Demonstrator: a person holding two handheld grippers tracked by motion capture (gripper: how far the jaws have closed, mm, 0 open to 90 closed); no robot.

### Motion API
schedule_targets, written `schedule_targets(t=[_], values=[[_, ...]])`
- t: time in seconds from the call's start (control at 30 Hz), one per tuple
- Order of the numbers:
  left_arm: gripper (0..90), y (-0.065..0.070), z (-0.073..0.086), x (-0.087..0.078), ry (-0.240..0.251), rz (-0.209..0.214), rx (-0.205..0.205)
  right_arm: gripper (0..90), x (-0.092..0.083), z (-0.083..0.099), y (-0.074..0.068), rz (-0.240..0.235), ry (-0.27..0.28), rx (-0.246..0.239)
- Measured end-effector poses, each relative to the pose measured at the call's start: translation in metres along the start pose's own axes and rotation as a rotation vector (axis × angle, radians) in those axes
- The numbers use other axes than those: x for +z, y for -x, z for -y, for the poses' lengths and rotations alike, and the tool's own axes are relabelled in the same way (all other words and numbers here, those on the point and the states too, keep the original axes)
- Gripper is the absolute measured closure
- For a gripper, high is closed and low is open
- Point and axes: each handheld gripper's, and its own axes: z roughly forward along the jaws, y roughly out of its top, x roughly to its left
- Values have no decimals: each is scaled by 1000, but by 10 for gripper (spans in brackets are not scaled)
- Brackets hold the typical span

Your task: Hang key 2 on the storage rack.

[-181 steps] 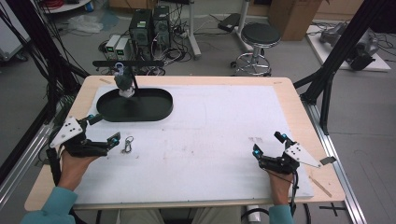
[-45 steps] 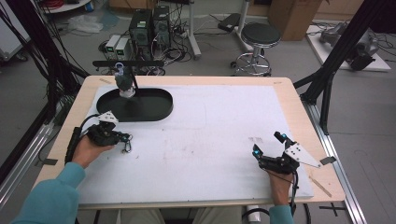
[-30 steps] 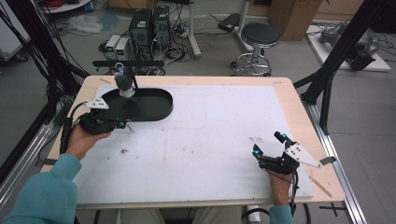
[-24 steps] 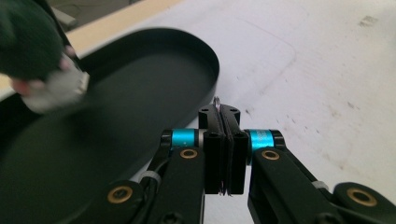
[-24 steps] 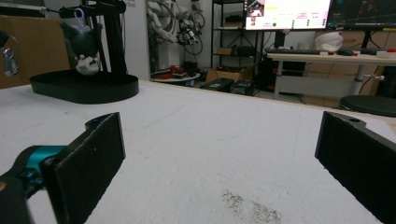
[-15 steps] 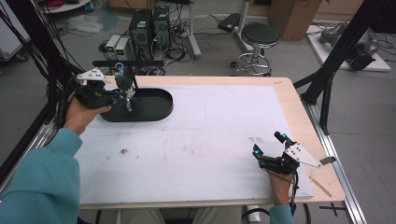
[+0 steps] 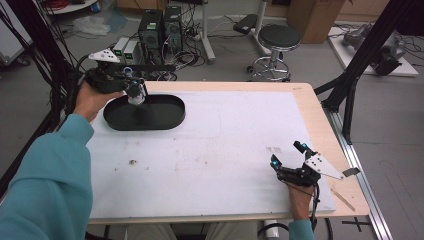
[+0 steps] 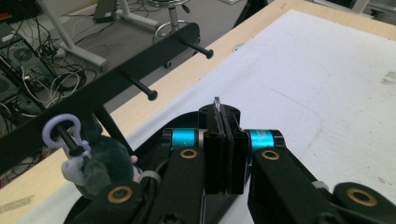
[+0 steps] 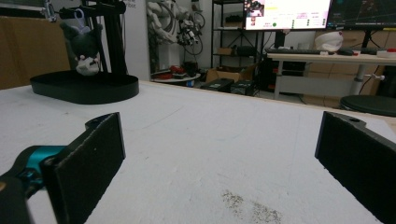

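1. My left gripper (image 8: 224,154) has its two black jaws pressed tight together, and a thin bit of silver metal (image 8: 216,103) pokes up from between their tips. I think it is a small ring or clip, but so little of it shows that I cannot tell what it is.
2. In the high view my left gripper (image 7: 131,86) is up at the far left of the table, over the rim of the black oval tray (image 7: 165,117).
3. Just past my left jaws is a black bar (image 8: 140,60) with round-tipped pegs (image 8: 150,94) sticking out of it.
4. A dark grey plush toy (image 8: 100,163) hangs from one peg by a pale purple clasp (image 8: 63,135), close to the left of my jaws.
5. In the right gripper view I can see that toy (image 9: 84,39) hanging over the black tray (image 9: 84,88), far off at the left.
6. My right gripper (image 9: 219,154) has its jaws spread wide, with nothing between them.
7. Below them is the white table cover (image 9: 219,130), with a dusty dark smudge (image 9: 247,205) on it.
8. In the high view my right gripper (image 7: 289,162) rests low on the near right part of the table, well apart from the tray.
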Motion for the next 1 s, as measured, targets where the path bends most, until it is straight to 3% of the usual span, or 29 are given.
schedule_targets(t=[0.47,1.0], values=[[883,-11,-17,16,-20,-7,18,7,0,0,0,-1,-1,1],[883,-18,-12,34,-55,-34,-5,7,0,0,0,-1,1,1]])
